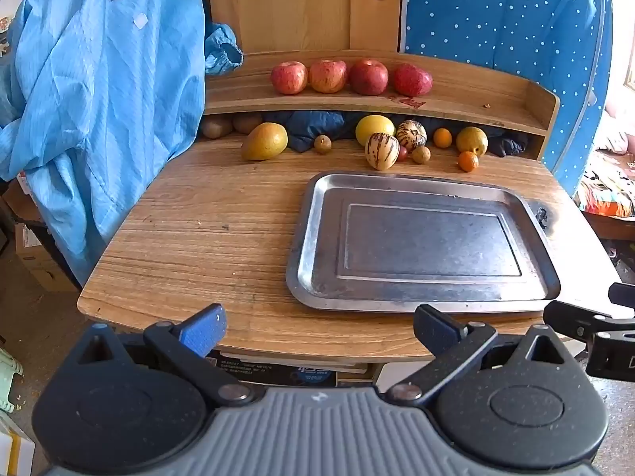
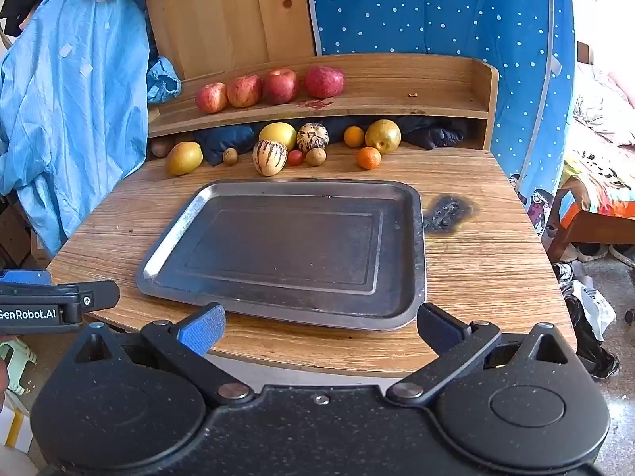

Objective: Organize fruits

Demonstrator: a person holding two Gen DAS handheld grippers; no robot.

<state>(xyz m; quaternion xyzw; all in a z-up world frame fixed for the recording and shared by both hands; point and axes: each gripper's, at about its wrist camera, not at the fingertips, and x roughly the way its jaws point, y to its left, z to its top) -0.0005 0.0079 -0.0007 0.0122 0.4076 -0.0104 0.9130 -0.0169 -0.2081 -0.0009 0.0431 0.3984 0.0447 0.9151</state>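
An empty steel tray (image 1: 313,238) (image 2: 418,246) lies on the wooden table. Behind it sits a row of mixed fruit: a yellow-green pear (image 1: 265,141) (image 2: 184,158), two striped pepino melons (image 1: 381,150) (image 2: 270,157), small oranges (image 1: 468,161) (image 2: 368,157) and small brown fruits. Several red apples (image 1: 329,76) (image 2: 244,90) line the raised shelf. My left gripper (image 1: 319,329) hangs open at the table's near edge, nothing between its fingers. My right gripper (image 2: 321,327) is open too, just before the tray's near rim.
A blue garment (image 1: 99,91) (image 2: 71,91) hangs at the left, over the table's corner. A dotted blue curtain (image 2: 436,8) stands behind the shelf. A burn mark (image 2: 448,212) scars the table right of the tray. Dark cloth is stuffed under the shelf.
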